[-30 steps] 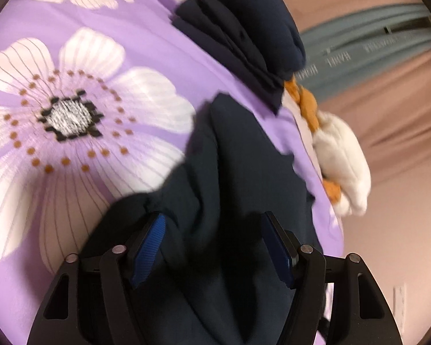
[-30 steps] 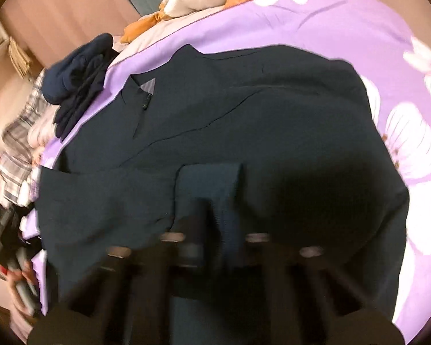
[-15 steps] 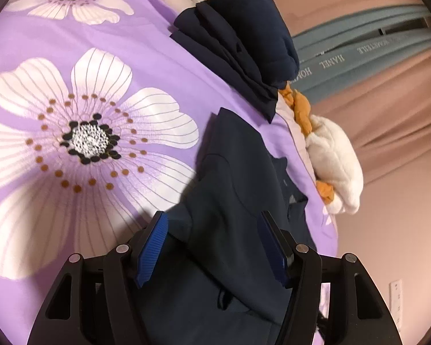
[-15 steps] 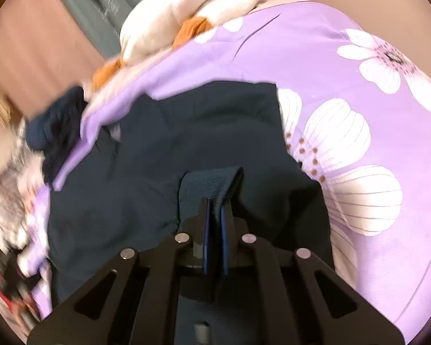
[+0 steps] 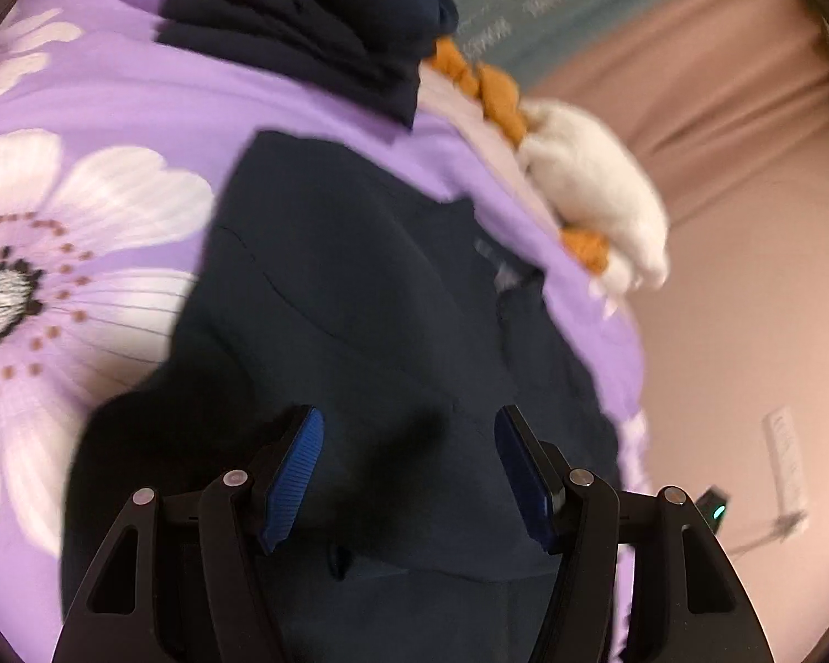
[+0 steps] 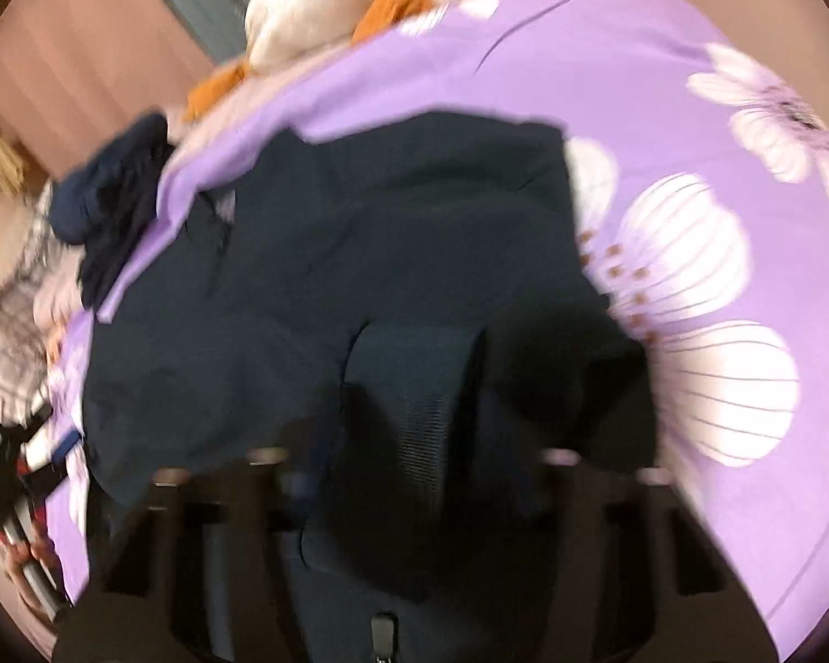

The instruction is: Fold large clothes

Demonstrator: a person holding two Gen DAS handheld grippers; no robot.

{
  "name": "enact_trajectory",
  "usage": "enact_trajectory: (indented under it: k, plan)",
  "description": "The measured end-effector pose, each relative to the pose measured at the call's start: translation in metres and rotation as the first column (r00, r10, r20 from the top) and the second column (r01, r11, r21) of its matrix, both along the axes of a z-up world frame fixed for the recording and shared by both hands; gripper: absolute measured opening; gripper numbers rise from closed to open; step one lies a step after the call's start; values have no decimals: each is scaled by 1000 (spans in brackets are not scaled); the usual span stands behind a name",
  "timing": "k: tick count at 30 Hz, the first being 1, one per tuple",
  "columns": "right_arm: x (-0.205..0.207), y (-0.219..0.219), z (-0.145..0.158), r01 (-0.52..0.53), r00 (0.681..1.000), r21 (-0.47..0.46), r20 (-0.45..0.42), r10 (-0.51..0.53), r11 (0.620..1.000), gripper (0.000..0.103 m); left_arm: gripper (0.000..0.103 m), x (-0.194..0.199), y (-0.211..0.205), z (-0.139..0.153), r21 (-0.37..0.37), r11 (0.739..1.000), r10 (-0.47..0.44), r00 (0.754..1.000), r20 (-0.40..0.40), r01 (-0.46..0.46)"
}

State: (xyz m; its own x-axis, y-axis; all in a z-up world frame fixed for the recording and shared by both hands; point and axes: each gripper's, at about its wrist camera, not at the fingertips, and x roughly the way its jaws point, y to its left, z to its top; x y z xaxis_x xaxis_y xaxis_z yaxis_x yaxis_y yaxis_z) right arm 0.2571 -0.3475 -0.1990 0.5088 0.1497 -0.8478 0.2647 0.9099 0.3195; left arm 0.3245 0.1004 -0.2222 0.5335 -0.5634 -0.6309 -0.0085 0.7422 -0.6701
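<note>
A dark navy garment (image 5: 359,320) lies spread on the purple flowered bedsheet (image 5: 110,110). My left gripper (image 5: 409,475) is open just above it, its blue pads (image 5: 293,475) apart with nothing between them. In the right wrist view the same garment (image 6: 359,232) fills the middle, and a ribbed cuff (image 6: 414,387) stands up in front of my right gripper (image 6: 414,475). That gripper is motion-blurred. Its arms look spread wide, and I cannot tell if the cuff is still held.
A folded navy pile (image 5: 315,16) sits at the sheet's far edge. A white and orange plush (image 5: 591,193) lies beside it. Grey curtain (image 5: 580,0) and a pink wall are behind. A heap of mixed clothes (image 6: 22,304) lies off the bed's left.
My right gripper was shut on the cuff half a second ago; now its arms appear spread and blurred. My left gripper stayed open and swung right over the garment.
</note>
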Motion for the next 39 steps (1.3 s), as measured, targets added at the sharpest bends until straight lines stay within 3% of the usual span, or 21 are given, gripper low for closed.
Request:
enact_trajectory:
  k: [2, 4, 7, 9, 11, 12, 15, 17, 19, 21, 23, 25, 27, 31, 36, 39]
  plan:
    - [7, 11, 1, -35, 999, -75, -5, 34, 997, 11, 63, 7, -2, -16, 41, 999, 23, 998, -59, -21]
    - [11, 17, 12, -61, 997, -123, 34, 66, 990, 9, 63, 8, 5, -28, 34, 998, 57, 996, -73, -55]
    - [9, 14, 28, -18, 993, -149, 113, 35, 989, 8, 63, 4, 5, -27, 39, 998, 60, 997, -50, -58]
    - [11, 9, 21, -12, 995, -158, 94, 27, 987, 10, 63, 3, 3, -26, 63, 997, 49, 998, -48, -46]
    - [17, 8, -1, -41, 999, -176, -10, 40, 984, 20, 63, 4, 1, -23, 76, 996, 43, 998, -51, -39]
    - [16, 6, -9, -49, 999, -175, -33, 44, 983, 20, 63, 4, 0, -21, 89, 995, 40, 998, -50, -35]
    - [8, 0, 4, -9, 1000, -178, 16, 12, 984, 31, 63, -1, -2, -7, 178, 984, 22, 1000, -16, -19]
    - [0, -2, 22, 31, 998, -245, 64, -16, 969, 41, 63, -8, -7, 3, 254, 967, -1, 1000, 26, -5]
    - [-9, 3, 37, 39, 992, -292, 129, -1, 956, 42, 63, -15, -19, 12, 320, 947, -51, 996, 70, 26]
    - [-9, 15, 42, -33, 983, -236, 168, 74, 971, 44, 63, -19, -32, 12, 332, 941, -101, 991, 83, 68]
    - [-5, 37, 30, -139, 977, -232, 123, 171, 963, 40, 63, -20, -46, 6, 346, 932, -144, 987, 76, 109]
    - [-1, 59, 11, -203, 971, -314, 57, 232, 927, 40, 63, -19, -59, -8, 371, 917, -174, 984, 41, 147]
    - [1, 67, -5, -223, 969, -336, 22, 244, 915, 41, 63, -17, -65, -19, 380, 912, -175, 984, 16, 156]
    - [3, 73, -18, -209, 970, -364, 37, 239, 907, 42, 65, -20, -68, -23, 412, 901, -176, 983, 50, 140]
    - [-5, 67, -13, -197, 974, -356, 37, 225, 913, 43, 65, -23, -69, -16, 430, 893, -164, 986, 34, 134]
    - [-17, 63, 2, -167, 979, -291, 66, 194, 942, 46, 65, -37, -72, -3, 456, 880, -167, 985, 32, 134]
